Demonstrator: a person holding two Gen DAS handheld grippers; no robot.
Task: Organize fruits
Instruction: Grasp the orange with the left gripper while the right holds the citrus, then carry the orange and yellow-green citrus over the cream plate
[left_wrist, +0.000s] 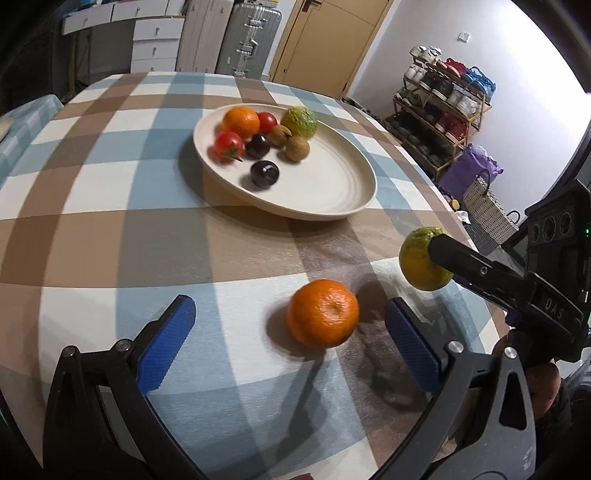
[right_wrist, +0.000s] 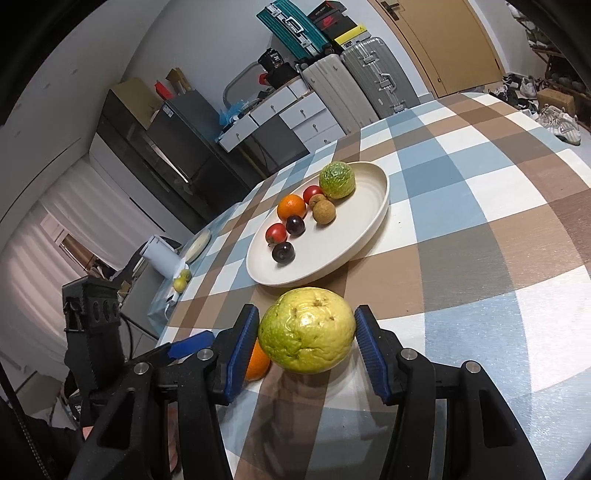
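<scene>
Gripping guava in right claw | left claw spread around orange

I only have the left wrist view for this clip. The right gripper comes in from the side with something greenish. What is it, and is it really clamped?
Observer: A yellow-green guava, pinched between both blue pads of the right gripper, lifted off the tablecloth.
Operator: What lies beyond the plate on its far left?
Observer: A white kettle with two small yellow fruits beside it.
Operator: Is the loose orange near the guava?
Observer: Yes, the orange peeks out just behind the right gripper's left pad, below the guava; the open left gripper frames it.
</scene>
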